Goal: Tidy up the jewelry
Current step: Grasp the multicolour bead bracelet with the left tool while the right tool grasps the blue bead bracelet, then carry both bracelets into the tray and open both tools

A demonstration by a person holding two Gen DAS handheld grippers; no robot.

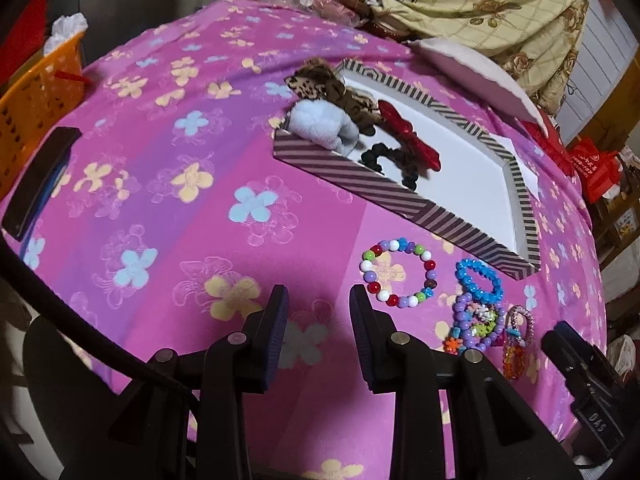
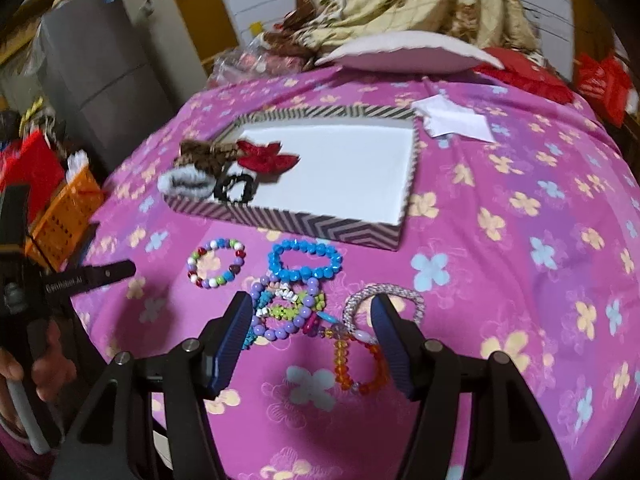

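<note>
pink floral bedsheet (image 1: 168, 184), striped tray (image 1: 404, 204), bracelets (image 2: 298, 308)

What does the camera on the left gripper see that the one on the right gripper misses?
Only the left wrist view shows the dark flat case lying on the pink cloth.

Only the right wrist view shows the white paper beyond the striped box and the grey cabinet.

Both show the striped box holding hair ties, the multicoloured bead bracelet, the blue bracelet, the orange basket and the pale cushion.
</note>
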